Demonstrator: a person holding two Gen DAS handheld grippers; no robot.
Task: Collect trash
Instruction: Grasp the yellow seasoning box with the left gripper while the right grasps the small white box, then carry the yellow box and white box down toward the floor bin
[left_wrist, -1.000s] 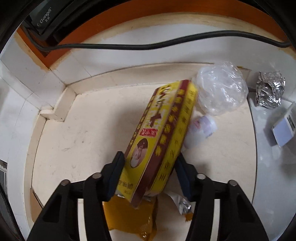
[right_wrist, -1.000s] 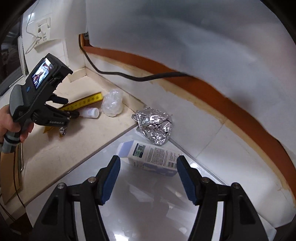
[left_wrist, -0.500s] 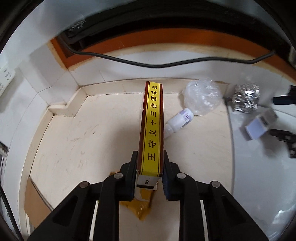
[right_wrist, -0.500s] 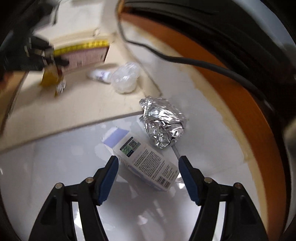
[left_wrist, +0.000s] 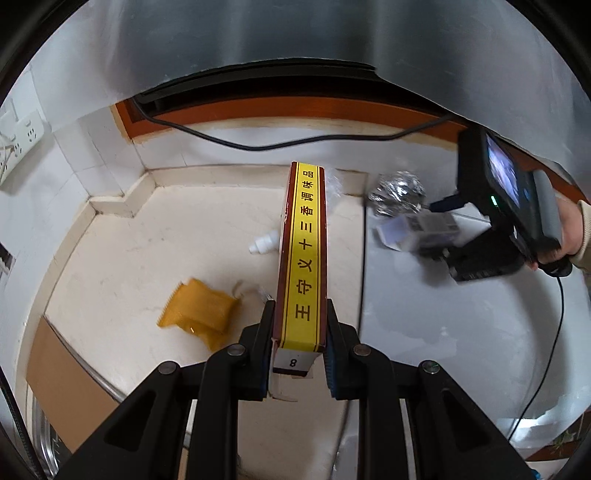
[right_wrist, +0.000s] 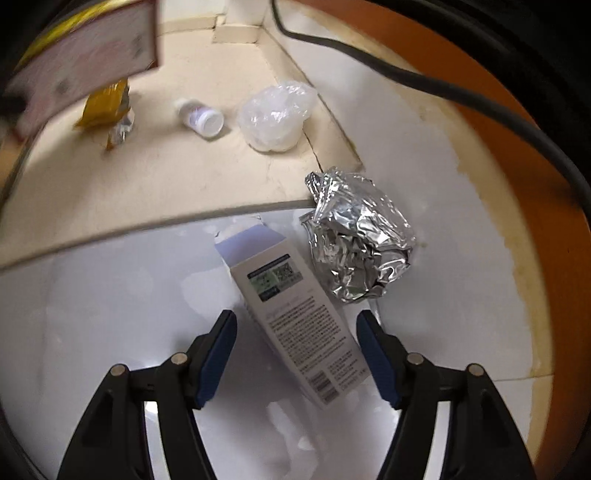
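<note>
Our left gripper (left_wrist: 298, 334) clamps a long yellow-and-maroon seasoning box (left_wrist: 304, 251), held edge-up at centre frame above the bench (left_wrist: 129, 258). Our right gripper (right_wrist: 295, 339) spreads wide around a white carton (right_wrist: 295, 317) lying flat at lower centre, crumpled foil (right_wrist: 356, 245) touching its right.

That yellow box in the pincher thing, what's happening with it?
A person is picking up trash with two hand-held grippers. The left gripper is shut on the yellow box, holding it up off the counter. The right gripper is open, with its fingers on either side of a white carton, not yet squeezing it. A foil ball, a plastic bag, a small bottle and an orange packet are still lying around.
</note>
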